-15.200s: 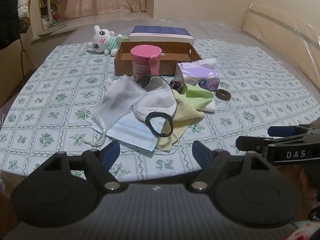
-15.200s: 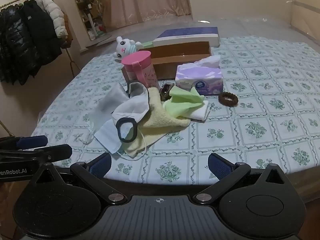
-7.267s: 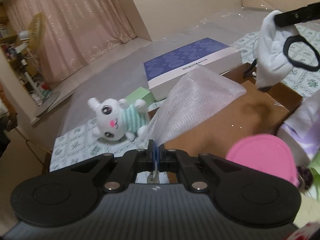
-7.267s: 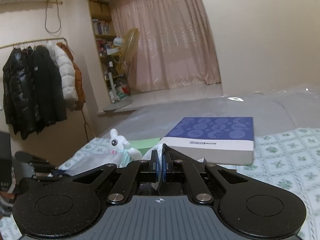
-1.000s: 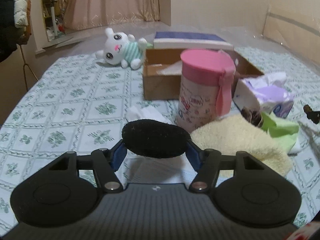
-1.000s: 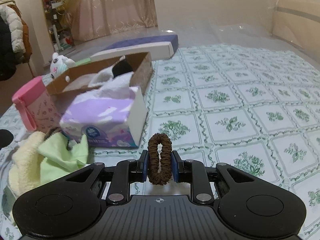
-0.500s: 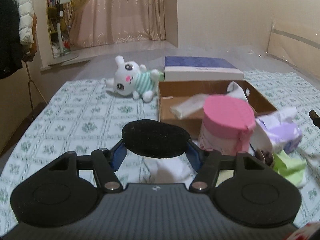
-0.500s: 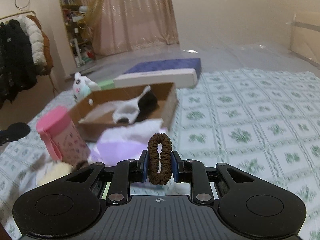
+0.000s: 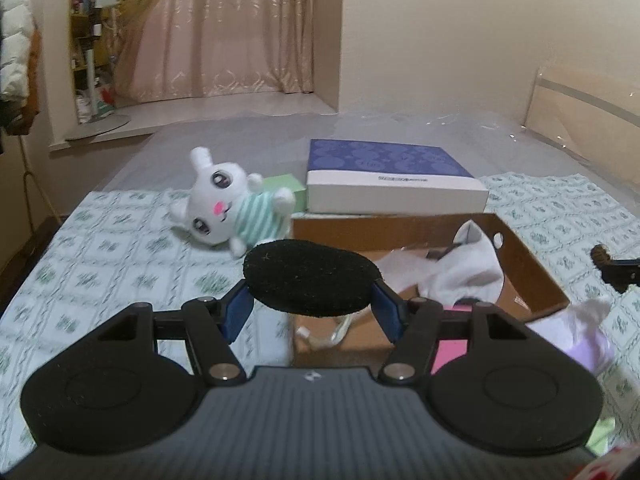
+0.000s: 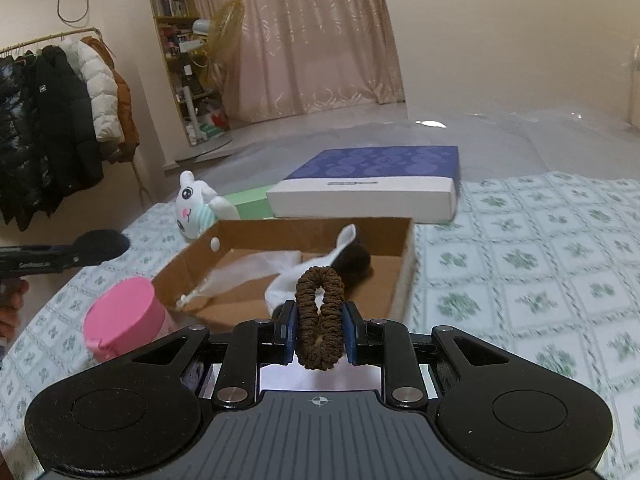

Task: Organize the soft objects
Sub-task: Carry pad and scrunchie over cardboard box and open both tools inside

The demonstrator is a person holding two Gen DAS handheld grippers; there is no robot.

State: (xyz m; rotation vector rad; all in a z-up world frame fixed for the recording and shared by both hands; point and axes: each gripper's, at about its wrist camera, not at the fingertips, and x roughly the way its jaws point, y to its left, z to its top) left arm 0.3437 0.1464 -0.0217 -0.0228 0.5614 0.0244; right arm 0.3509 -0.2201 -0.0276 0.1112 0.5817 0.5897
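While our left gripper [image 9: 312,306] clamps a black, seemingly spongy oval pad [image 9: 311,277], our right gripper [image 10: 319,332] pinches the soft brown fabric scrunchie [image 10: 320,316] mid-loop.

right tool [image 10: 319,330] grips a brown scrunchie [image 10: 319,318] above the cardboard box [image 10: 400,280]; pink cup [image 10: 122,318] just left.

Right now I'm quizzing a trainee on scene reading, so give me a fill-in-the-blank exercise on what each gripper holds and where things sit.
1. The left gripper holds a black ____.
2. The right gripper holds a ____ hair scrunchie.
3. The white cloth lies inside the ____ box.
4. The plush bunny wears a ____ shirt.

Missing: pad; brown; cardboard; striped
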